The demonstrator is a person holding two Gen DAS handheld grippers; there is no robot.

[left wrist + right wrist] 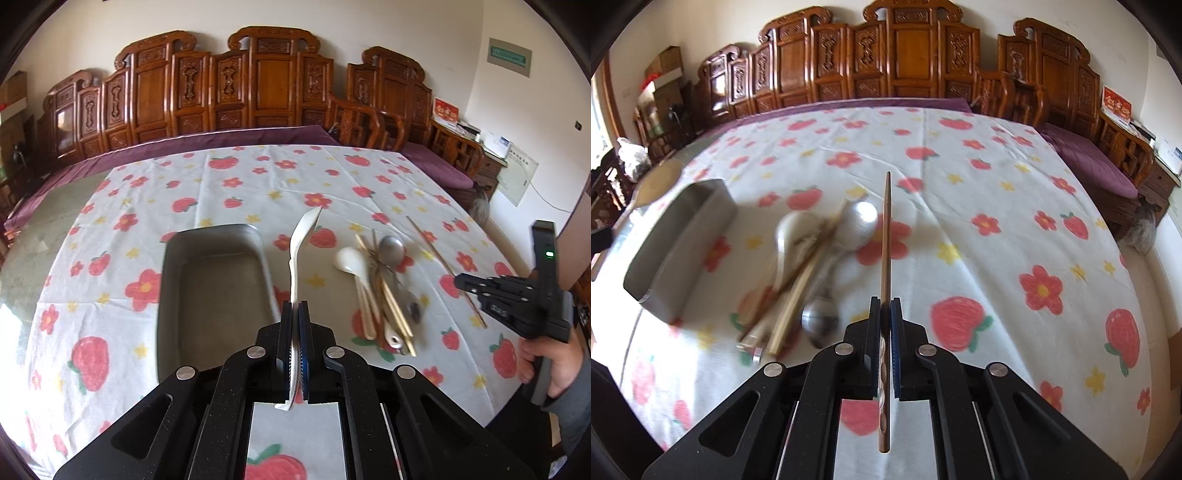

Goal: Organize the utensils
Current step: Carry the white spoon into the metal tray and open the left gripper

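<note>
Daylight, bright and even, enters at about nine o'clock of both my views, whitening the tablecloth (258,184) there. Fisheye bending curves the carved wooden bench (236,85) and leaves dark corners. My left view is sharp. In my right view the utensil pile (809,266) and metal tray (683,254) smear with motion blur; shadows stay soft.

White spoon (300,254), brown chopstick (885,236) aloft
</note>
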